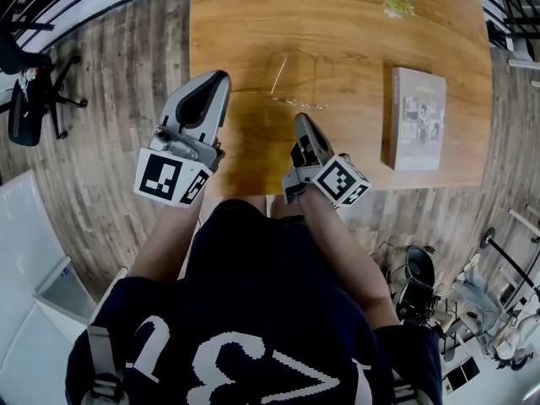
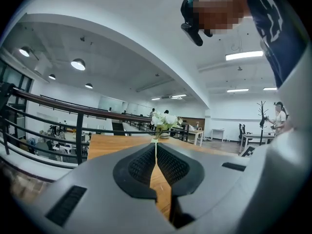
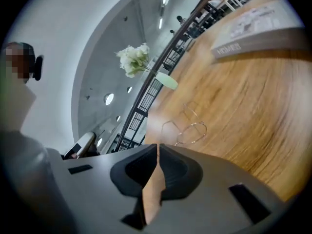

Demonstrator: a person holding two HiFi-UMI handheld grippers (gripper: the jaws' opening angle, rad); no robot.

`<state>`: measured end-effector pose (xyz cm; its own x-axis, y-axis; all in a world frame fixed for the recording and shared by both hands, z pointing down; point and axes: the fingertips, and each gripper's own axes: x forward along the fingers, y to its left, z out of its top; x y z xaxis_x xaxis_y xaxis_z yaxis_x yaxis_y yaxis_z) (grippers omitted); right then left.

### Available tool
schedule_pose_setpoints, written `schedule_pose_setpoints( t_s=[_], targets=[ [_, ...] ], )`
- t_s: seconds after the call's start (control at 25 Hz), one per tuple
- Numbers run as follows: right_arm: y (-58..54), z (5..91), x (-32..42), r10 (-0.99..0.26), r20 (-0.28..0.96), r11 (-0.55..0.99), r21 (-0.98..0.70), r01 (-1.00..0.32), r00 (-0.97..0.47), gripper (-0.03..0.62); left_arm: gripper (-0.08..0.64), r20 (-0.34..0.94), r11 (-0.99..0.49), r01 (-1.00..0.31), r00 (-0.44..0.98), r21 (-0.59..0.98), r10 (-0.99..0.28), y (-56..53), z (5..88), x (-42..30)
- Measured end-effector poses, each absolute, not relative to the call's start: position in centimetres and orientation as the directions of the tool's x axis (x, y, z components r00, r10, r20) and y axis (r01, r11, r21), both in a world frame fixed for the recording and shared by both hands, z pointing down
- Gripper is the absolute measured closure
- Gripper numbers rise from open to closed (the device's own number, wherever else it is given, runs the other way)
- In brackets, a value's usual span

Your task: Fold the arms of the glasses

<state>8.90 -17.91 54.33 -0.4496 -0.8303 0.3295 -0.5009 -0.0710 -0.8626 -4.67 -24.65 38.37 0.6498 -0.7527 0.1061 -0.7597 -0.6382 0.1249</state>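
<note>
Both grippers are closed and empty. The glasses (image 1: 297, 102) lie on the table (image 1: 236, 24), arms unfolded, just ahead of my right gripper (image 1: 302, 120). My left gripper (image 1: 219, 78) is off to their left and farther away, so the right one is nearer. The front of the frame runs across the table, left to right, and faces me. Both arms point away towards the far edge.

Left gripper (image 1: 217, 78), right gripper (image 1: 300, 119), jaws together.
</note>
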Motion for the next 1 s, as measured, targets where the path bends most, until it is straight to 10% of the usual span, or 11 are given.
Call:
schedule_pose_setpoints(
  t_s=[0.48, 1.0],
  targets=[
    [-19.7, 58.8, 9.4, -0.864, 0.352, -0.301, -0.934, -0.193, -0.359, 0.483, 0.54, 0.149, -0.63, -0.768, 0.64, 0.113, -0.754, -24.7, 39.6, -5.8],
    [-20.9, 56.1, 11.1, -0.903, 0.185, -0.133, -0.978, -0.158, -0.388, 0.565, 0.538, 0.156, -0.643, -0.757, 0.654, 0.12, -0.74, -24.6, 39.7, -5.3]
  ],
)
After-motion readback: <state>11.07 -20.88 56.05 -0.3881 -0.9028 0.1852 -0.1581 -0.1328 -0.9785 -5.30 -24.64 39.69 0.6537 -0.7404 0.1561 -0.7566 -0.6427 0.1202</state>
